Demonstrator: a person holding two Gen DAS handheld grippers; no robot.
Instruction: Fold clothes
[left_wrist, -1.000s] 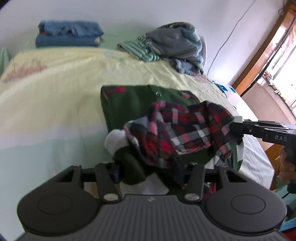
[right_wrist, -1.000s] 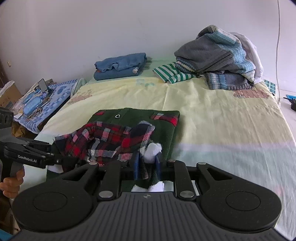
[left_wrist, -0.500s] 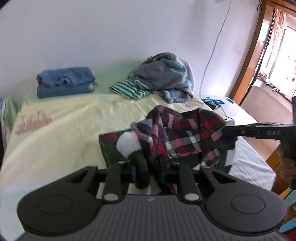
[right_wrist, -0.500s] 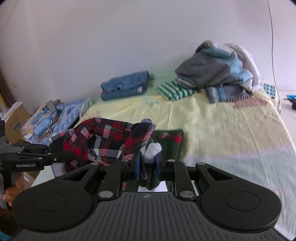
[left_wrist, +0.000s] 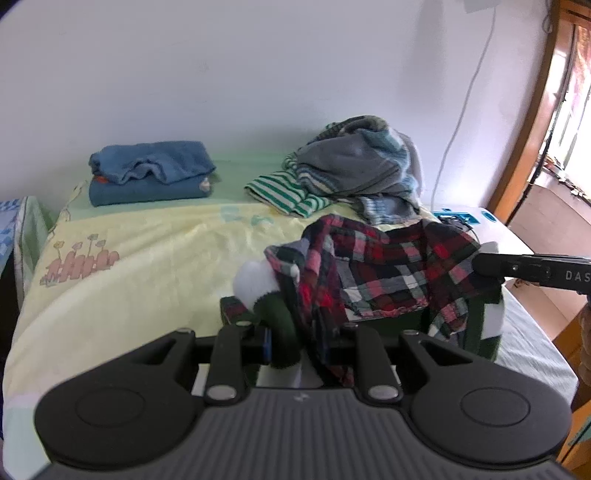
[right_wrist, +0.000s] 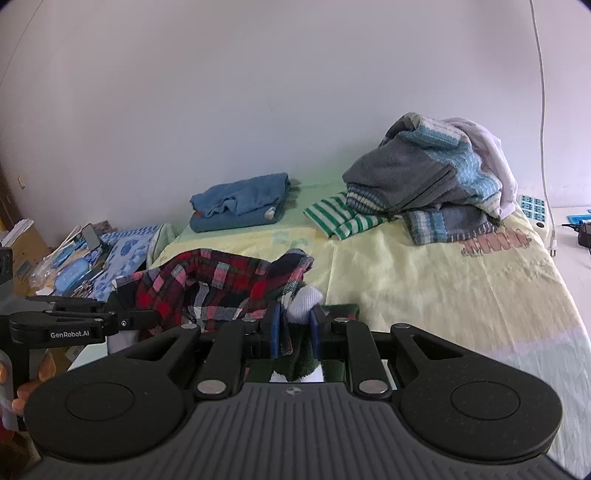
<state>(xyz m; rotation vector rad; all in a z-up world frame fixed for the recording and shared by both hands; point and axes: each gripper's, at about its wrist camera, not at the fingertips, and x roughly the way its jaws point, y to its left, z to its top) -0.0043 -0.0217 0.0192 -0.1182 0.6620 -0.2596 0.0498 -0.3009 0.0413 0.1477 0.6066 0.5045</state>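
A dark green and white fleece garment with a red plaid lining (left_wrist: 388, 266) hangs bunched between both grippers above the yellow bed sheet (left_wrist: 147, 266). My left gripper (left_wrist: 295, 343) is shut on one green-and-white corner with plaid cloth draped over it. In the same view the right gripper (left_wrist: 480, 266) comes in from the right, pinching the other end. In the right wrist view my right gripper (right_wrist: 295, 325) is shut on a white and green fold, the plaid garment (right_wrist: 221, 280) stretches left to the left gripper (right_wrist: 155, 319), and the bed sheet (right_wrist: 424, 277) lies beyond.
A folded blue stack (right_wrist: 240, 203) lies at the back of the bed by the wall. A heap of unfolded grey, blue and striped clothes (right_wrist: 424, 173) sits at the back right. A cluttered side table (right_wrist: 74, 258) stands left of the bed, a wooden door frame (left_wrist: 535, 147) right.
Both grippers have risen with the garment, lifting it off the bed so it hangs between them. The left jaws have closed onto its corner.
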